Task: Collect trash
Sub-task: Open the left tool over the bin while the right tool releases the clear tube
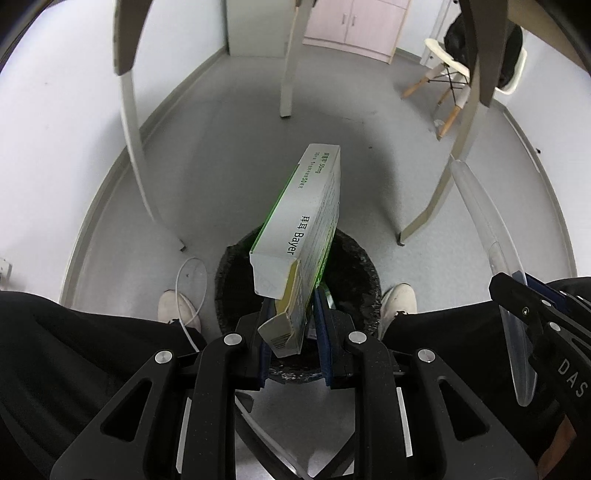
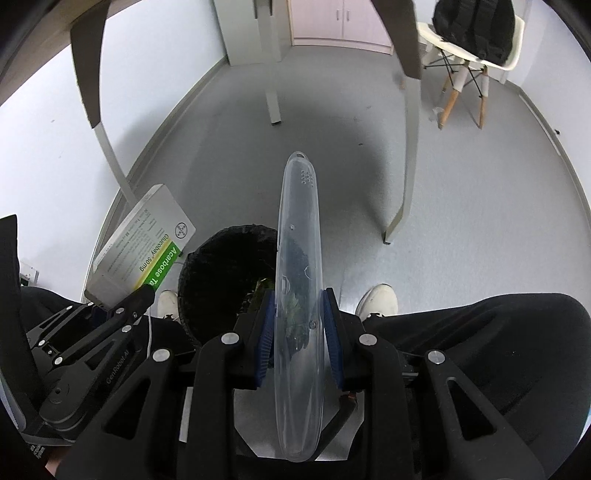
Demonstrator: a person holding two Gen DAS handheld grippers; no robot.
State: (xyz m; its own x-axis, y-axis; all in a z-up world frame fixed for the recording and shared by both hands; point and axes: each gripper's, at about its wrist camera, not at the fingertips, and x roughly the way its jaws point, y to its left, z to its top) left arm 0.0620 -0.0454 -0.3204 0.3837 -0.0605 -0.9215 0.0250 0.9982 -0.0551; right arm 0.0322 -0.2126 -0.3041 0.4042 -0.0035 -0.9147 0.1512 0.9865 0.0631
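Note:
My left gripper [image 1: 291, 314] is shut on a white and green medicine box [image 1: 306, 214], holding it by its open end above a black-lined trash bin [image 1: 236, 280] on the floor. My right gripper [image 2: 299, 314] is shut on a long clear plastic case [image 2: 299, 258], held upright over the right side of the same bin [image 2: 218, 277]. The box [image 2: 147, 240] and the left gripper [image 2: 142, 295] show at the left of the right wrist view. The clear case [image 1: 484, 229] shows at the right of the left wrist view.
The bin stands between the person's white shoes [image 1: 399, 299] and black-trousered legs [image 1: 74, 332]. Table legs [image 1: 136, 147] rise around it. A white cable [image 1: 192, 280] lies left of the bin. A chair with a black backpack [image 2: 476, 33] stands at the back right.

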